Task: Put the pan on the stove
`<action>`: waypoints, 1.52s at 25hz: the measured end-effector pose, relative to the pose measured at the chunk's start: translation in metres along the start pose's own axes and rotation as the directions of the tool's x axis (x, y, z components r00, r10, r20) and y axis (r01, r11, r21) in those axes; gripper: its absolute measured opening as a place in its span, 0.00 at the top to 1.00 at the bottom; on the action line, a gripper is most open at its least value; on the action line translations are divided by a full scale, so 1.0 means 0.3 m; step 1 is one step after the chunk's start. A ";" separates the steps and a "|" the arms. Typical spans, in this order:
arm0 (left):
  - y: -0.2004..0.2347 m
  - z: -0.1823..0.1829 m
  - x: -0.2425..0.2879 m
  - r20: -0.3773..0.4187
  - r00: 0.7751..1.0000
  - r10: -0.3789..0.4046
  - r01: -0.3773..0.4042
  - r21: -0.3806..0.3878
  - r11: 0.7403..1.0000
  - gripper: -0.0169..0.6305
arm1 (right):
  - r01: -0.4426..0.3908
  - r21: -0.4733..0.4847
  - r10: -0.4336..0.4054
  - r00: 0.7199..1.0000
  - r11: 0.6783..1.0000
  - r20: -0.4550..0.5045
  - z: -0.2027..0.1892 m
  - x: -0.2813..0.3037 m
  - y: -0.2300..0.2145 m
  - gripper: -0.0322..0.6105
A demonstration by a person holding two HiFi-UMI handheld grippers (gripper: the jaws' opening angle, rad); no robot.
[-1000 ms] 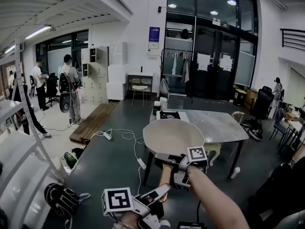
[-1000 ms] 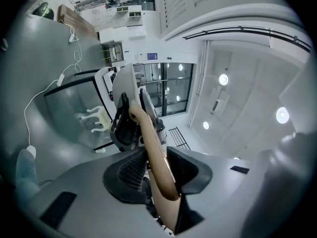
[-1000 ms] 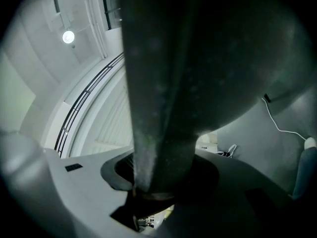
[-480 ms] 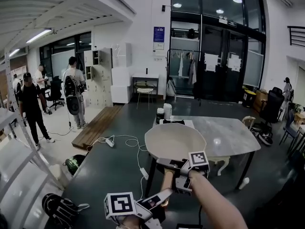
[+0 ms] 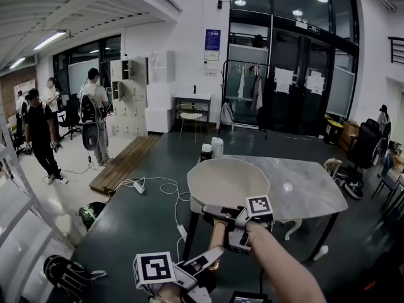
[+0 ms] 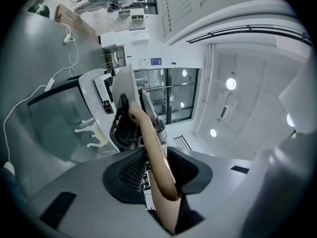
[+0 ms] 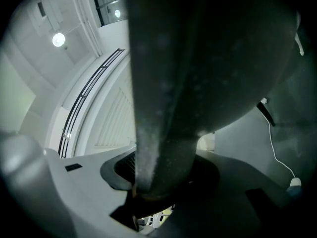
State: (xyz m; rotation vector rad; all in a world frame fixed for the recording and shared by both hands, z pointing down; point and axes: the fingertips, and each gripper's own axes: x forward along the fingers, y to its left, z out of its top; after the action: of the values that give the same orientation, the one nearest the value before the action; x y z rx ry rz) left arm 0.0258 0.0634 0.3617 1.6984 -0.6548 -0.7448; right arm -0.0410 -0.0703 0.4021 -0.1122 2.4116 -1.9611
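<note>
Pan [image 5: 228,180] held aloft, overlapping near-left edge of table [image 5: 309,185] in head view. L gripper [image 5: 212,257] pinching wooden handle [image 5: 218,235] at tip. R gripper [image 5: 216,212] clamped on pan where handle joins.

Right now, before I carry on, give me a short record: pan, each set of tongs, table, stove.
pan: round cream-lined pan, held in the air, not set down
left tongs: closed on the pan's wooden handle, near its end
right tongs: closed on the pan's dark handle base
table: grey marble-top table, beyond the pan
stove: not visible in any view
</note>
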 end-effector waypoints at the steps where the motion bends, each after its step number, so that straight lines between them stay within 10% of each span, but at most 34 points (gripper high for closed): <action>1: 0.005 0.005 0.009 -0.002 1.000 0.004 -0.004 0.003 1.000 0.76 | -0.007 0.001 0.007 1.000 1.000 0.000 0.010 0.000 -0.003 0.66; 15: 0.075 0.152 0.158 -0.024 1.000 -0.003 0.004 0.003 1.000 0.76 | -0.005 -0.029 0.006 1.000 1.000 0.023 0.227 0.026 -0.055 0.65; 38: 0.302 0.735 0.482 -0.166 0.985 0.038 -0.044 -0.031 0.999 0.75 | 0.080 0.069 -0.088 0.990 0.994 0.111 0.832 0.265 -0.299 0.63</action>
State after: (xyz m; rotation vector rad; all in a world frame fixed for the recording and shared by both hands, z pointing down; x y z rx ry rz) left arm -0.0527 -0.2030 0.3873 1.6895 -0.5565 -0.5753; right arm -0.0995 -0.3383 0.4405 -0.3195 2.3065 -2.0055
